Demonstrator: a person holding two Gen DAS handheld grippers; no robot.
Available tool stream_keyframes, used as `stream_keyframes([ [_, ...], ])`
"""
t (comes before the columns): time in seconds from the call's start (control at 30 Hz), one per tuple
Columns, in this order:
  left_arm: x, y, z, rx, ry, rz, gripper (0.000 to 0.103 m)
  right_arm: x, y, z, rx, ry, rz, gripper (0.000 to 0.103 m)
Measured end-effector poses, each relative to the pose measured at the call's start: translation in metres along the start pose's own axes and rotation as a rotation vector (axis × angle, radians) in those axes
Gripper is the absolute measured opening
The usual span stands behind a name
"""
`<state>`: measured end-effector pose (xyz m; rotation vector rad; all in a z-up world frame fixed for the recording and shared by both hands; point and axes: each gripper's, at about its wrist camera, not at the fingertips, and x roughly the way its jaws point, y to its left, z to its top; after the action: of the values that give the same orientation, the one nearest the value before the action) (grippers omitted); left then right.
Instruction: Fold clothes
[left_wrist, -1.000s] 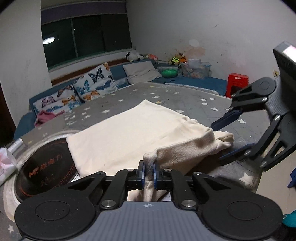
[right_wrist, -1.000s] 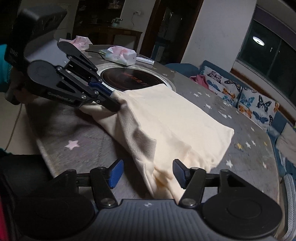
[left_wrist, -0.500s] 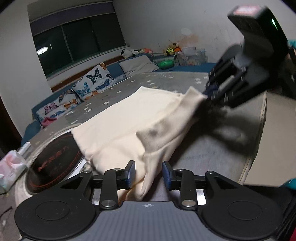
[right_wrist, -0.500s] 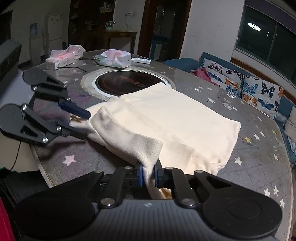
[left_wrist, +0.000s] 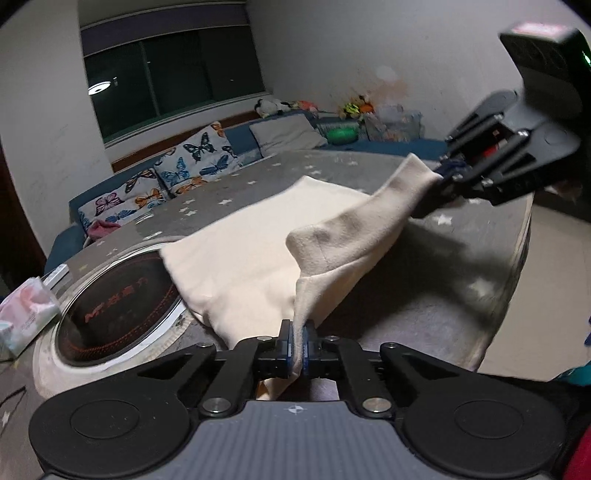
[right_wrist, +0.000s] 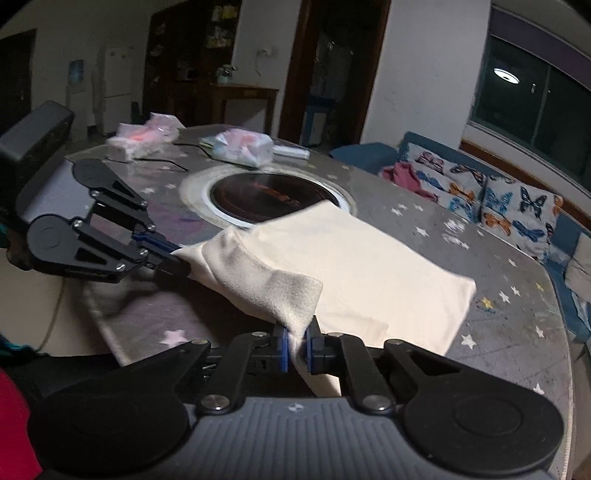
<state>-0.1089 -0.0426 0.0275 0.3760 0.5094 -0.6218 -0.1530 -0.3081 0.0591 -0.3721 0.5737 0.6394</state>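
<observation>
While most of the cream garment (left_wrist: 255, 240) lies flat on the round grey star-patterned table (left_wrist: 443, 280), its near edge is raised off the surface between the two grippers. At the table's near edge, the left gripper (left_wrist: 298, 341) has its blue pads pressed together on one corner of the cloth, which rises from the jaws as a taut fold. Further along the same edge, the right gripper (right_wrist: 296, 345) pinches the other corner in the same way, jaws nearly closed with only fabric between them. Between the two pinched corners the hem hangs as a lifted band with a grey-shaded inner face. On the far side, one corner of the garment overlaps the rim of the dark round cooktop (right_wrist: 273, 194) set into the table's middle. Beyond it, near the far edge, sit tissue packs (right_wrist: 242, 146).
</observation>
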Motion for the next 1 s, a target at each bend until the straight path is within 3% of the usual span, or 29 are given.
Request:
stream_keyframes([
  [0.17, -0.043, -0.011, -0.002, -0.03, -0.016, -0.014, 0.005, -0.034, 0.018, 0.002, -0.028, -0.022, 0.051, 0.008],
  [0.37, -0.054, -0.008, 0.006, -0.047, -0.037, 0.004, 0.005, -0.053, 0.029, 0.007, -0.041, -0.019, 0.071, 0.008],
  [0.67, 0.0, 0.032, 0.049, -0.049, -0.041, 0.048, 0.005, -0.014, -0.025, 0.036, 0.035, 0.001, 0.035, 0.008],
  [1.0, 0.105, 0.068, 0.088, -0.017, 0.042, 0.078, 0.005, 0.067, -0.099, 0.052, 0.135, 0.074, -0.023, 0.008],
])
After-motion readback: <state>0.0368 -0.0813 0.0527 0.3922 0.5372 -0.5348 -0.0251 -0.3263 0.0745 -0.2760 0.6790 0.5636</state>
